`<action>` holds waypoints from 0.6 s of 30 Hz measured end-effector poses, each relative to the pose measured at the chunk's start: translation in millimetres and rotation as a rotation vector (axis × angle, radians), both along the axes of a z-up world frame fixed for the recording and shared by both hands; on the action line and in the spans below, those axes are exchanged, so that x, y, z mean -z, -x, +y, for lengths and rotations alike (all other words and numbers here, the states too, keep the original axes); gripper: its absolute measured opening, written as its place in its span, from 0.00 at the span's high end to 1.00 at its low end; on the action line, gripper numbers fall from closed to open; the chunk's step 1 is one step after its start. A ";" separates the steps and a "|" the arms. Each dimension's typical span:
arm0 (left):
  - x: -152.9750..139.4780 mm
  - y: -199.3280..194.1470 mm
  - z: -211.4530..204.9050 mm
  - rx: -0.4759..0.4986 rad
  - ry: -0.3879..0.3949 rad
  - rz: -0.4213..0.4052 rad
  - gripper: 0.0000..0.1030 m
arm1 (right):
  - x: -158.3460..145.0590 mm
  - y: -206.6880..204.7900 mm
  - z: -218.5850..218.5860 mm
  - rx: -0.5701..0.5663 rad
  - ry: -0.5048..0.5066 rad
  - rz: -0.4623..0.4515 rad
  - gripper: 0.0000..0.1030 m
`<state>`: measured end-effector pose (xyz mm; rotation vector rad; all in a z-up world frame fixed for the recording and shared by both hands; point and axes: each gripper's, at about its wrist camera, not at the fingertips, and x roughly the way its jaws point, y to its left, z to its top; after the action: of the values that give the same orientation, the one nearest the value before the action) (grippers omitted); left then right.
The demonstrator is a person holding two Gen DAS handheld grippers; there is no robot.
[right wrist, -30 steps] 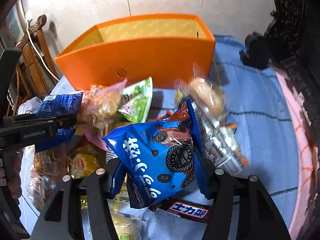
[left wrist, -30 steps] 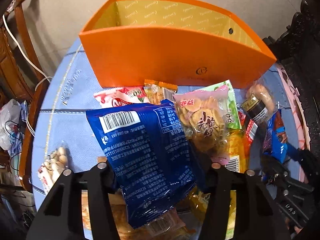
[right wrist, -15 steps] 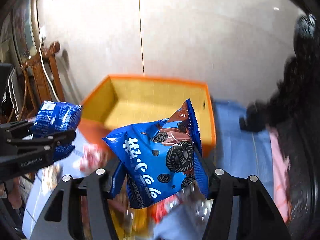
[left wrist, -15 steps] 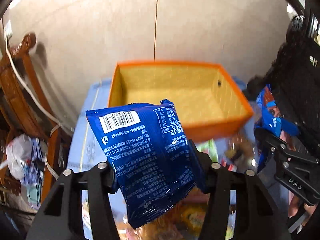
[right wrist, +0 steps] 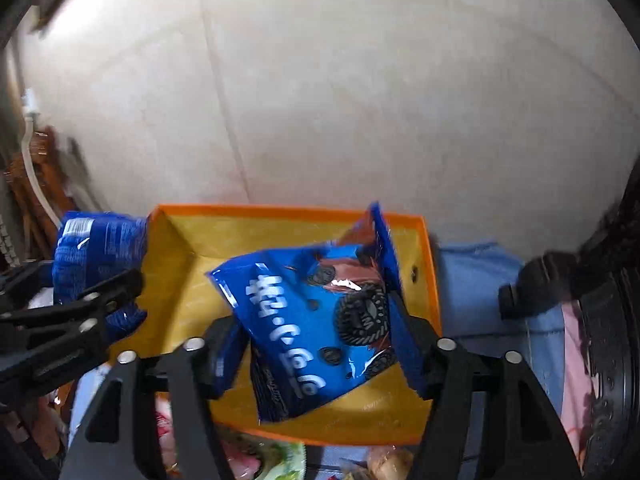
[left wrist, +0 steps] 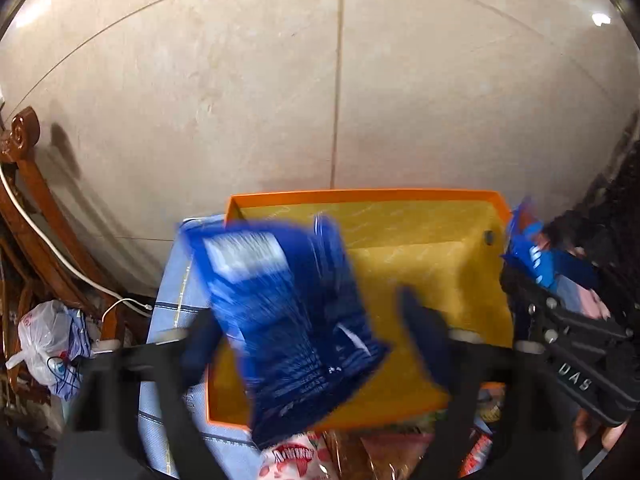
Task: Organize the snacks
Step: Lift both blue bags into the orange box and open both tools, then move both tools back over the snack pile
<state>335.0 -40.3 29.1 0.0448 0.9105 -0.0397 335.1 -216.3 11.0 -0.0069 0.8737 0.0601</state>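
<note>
Left gripper (left wrist: 308,344): jaws spread wide, having just been opening; a dark blue barcode packet (left wrist: 280,316) sits between them, motion-blurred and tilted, with clear gaps to both fingers, so no grip on it. It hangs over the left half of the orange box (left wrist: 360,197).

Right gripper (right wrist: 320,344): jaws also just been opening and standing apart. The blue cookie packet (right wrist: 320,320) is between them, tilted; whether its right edge touches the right finger cannot be told, and the left finger is clear of it. It hangs over the middle of the orange box.

Orange box: open top, yellow lining inside, a small round hole in its right wall. No other item visible on its yellow floor.

Table (left wrist: 168,312): blue cloth cover, carrying the orange box. Just in front of the box, at the near rim, lie loose snacks: a red-and-white packet (left wrist: 292,456) and a green packet (right wrist: 280,460), both partly cut off by the frame.

Beyond the box: pale tiled wall (left wrist: 340,100). Left of the box: carved wooden chair (left wrist: 24,148), white cable (left wrist: 60,260), white plastic bag (left wrist: 44,340).
</note>
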 end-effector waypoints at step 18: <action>34.2 136.5 42.0 0.084 -0.039 0.068 0.04 | 41.1 166.0 -17.6 -0.086 -0.052 0.079 0.10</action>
<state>198.6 1.7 -5.2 0.1191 0.9774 -0.1022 169.0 -233.9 -30.1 0.0064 0.9501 0.1638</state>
